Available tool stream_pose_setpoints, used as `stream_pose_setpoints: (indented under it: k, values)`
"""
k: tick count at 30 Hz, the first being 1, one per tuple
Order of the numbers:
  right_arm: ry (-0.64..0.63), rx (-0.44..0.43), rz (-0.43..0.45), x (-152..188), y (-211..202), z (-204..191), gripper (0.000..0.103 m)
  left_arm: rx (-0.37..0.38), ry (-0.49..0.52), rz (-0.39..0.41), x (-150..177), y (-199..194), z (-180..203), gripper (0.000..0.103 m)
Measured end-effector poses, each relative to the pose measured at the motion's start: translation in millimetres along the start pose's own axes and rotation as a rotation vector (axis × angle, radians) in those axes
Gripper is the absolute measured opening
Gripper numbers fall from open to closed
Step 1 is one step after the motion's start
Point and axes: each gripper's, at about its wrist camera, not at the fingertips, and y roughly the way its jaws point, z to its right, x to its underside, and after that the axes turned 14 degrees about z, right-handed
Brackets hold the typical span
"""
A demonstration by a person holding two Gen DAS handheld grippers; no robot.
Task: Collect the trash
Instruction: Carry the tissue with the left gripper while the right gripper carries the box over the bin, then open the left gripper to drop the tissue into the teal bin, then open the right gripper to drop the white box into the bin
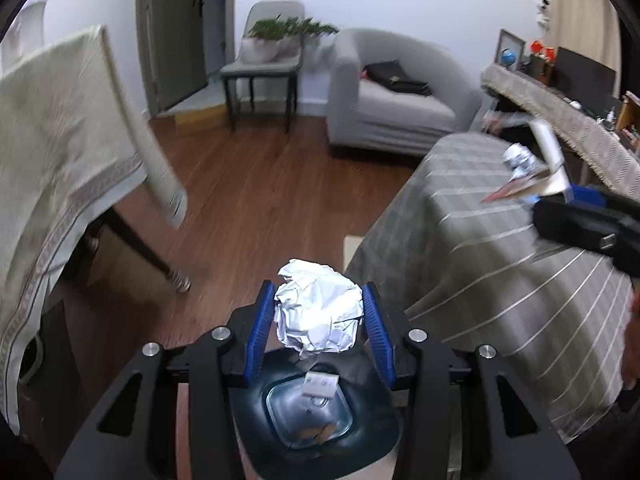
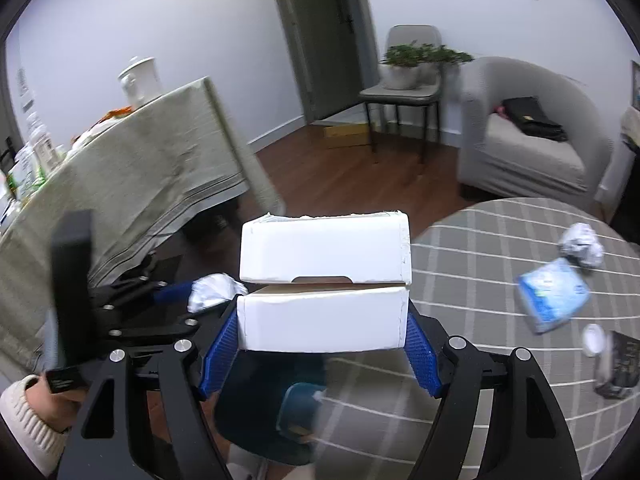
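Observation:
My left gripper (image 1: 319, 294) is shut on a crumpled silver-white ball (image 1: 318, 312), its blue pads pressing both sides. Right below it stands a trash bin (image 1: 376, 432) with a dark liner and a few scraps at the bottom. My right gripper (image 2: 322, 316) is shut on a white cardboard box (image 2: 324, 276), held over the edge of the round table. In the right wrist view the left gripper (image 2: 188, 294) with its ball (image 2: 216, 286) is at the left, and the bin (image 2: 260, 412) shows blurred below. In the left wrist view the right gripper (image 1: 570, 190) carries the box (image 1: 548, 148) at the far right.
The round table (image 2: 480, 360) has a grey checked cloth with another crumpled ball (image 2: 582, 244), a blue packet (image 2: 554, 292), a white cap (image 2: 594, 338) and a dark packet (image 2: 618, 364). A cloth-covered table (image 2: 140, 184) stands left. A grey armchair (image 1: 400, 92), a chair with plants (image 1: 272, 52) and wooden floor lie beyond.

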Motion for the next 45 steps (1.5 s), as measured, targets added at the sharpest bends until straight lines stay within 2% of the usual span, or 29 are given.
stream_pose_setpoints:
  k: [7, 16, 26, 27, 29, 32, 37, 45]
  values:
    - [-0.02, -0.054, -0.039, 7, 24, -31, 0.074, -0.029, -0.083, -0.098, 33, 15, -31, 0.047]
    - [-0.009, -0.089, -0.114, 22, 56, -47, 0.074, -0.057, -0.094, -0.243, 86, 32, -56, 0.047]
    - [-0.021, -0.099, -0.186, 39, 87, -63, 0.074, -0.033, -0.123, -0.373, 132, 51, -67, 0.049]
    - [-0.022, -0.1, -0.194, 41, 90, -64, 0.074, -0.033, -0.122, -0.375, 133, 51, -67, 0.05]
    - [-0.026, -0.1, -0.214, 46, 97, -67, 0.074, -0.04, -0.118, -0.373, 135, 48, -69, 0.058]
    - [-0.034, -0.098, -0.24, 53, 107, -69, 0.074, -0.043, -0.122, -0.36, 132, 44, -74, 0.06]
    - [-0.041, -0.092, -0.275, 62, 119, -72, 0.074, -0.06, -0.125, -0.312, 122, 34, -83, 0.06]
    - [-0.052, -0.082, -0.337, 83, 140, -77, 0.074, -0.08, -0.123, -0.173, 92, 3, -94, 0.058]
